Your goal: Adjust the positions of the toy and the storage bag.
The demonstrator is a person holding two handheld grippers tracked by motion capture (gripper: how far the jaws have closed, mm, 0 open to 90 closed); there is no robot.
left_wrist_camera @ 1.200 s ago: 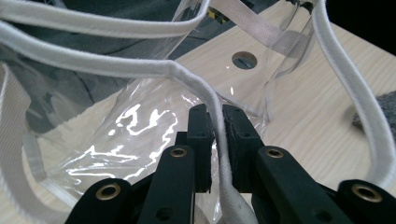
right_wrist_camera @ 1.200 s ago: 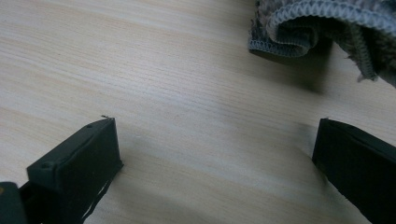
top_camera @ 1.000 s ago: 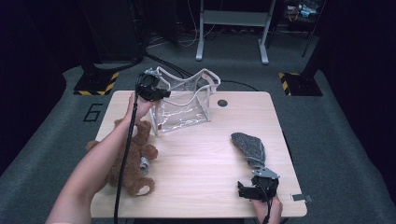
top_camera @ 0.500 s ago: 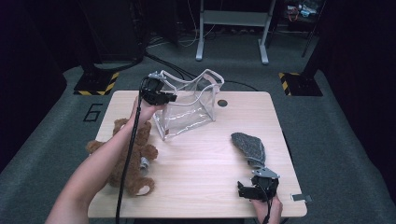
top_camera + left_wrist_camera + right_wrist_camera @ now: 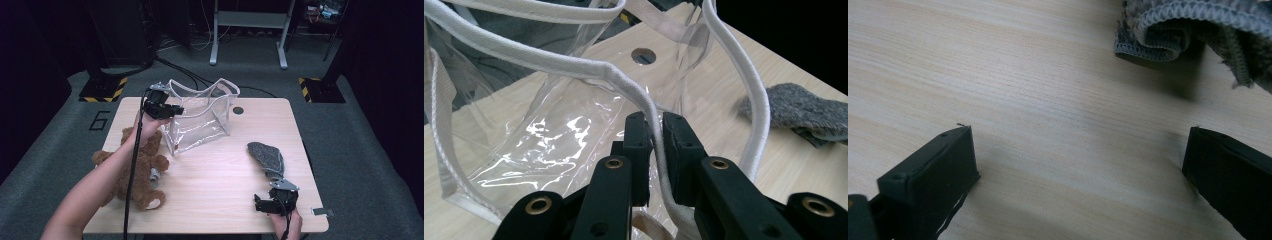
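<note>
the clear plastic bag (image 5: 200, 117) stands toward the far left of the wooden table (image 5: 220, 200), a boxy, see-through thing with glossy creased walls that catch the light and a soft white fabric trim running round its mouth and down its edges. the left gripper (image 5: 172, 111) is at the bag's near left corner, its black jaws pinched tight on the white rim (image 5: 655, 145); in the left gripper view the padded cord runs right between the two pads and bulges out above and below them. the rim sags and curves where it is gripped, and the open mouth gapes toward the far side of the table.

the right gripper (image 5: 260, 204) sits low at the near right edge of the table, held in a hand (image 5: 287, 225), its jaws standing wide apart with nothing but bare pale woodgrain between them.

just beyond it lies a grey knitted cloth (image 5: 267, 159), woolly and rumpled, with a ribbed hem folded over on itself. a brown teddy bear (image 5: 137, 167) lies on its back at the near left, plush and shaggy, partly under the left forearm (image 5: 95, 192). a small dark round hole (image 5: 238, 110) sits in the tabletop just right of the bag. a thin black cable (image 5: 131, 175) trails from the left gripper down across the bear.
</note>
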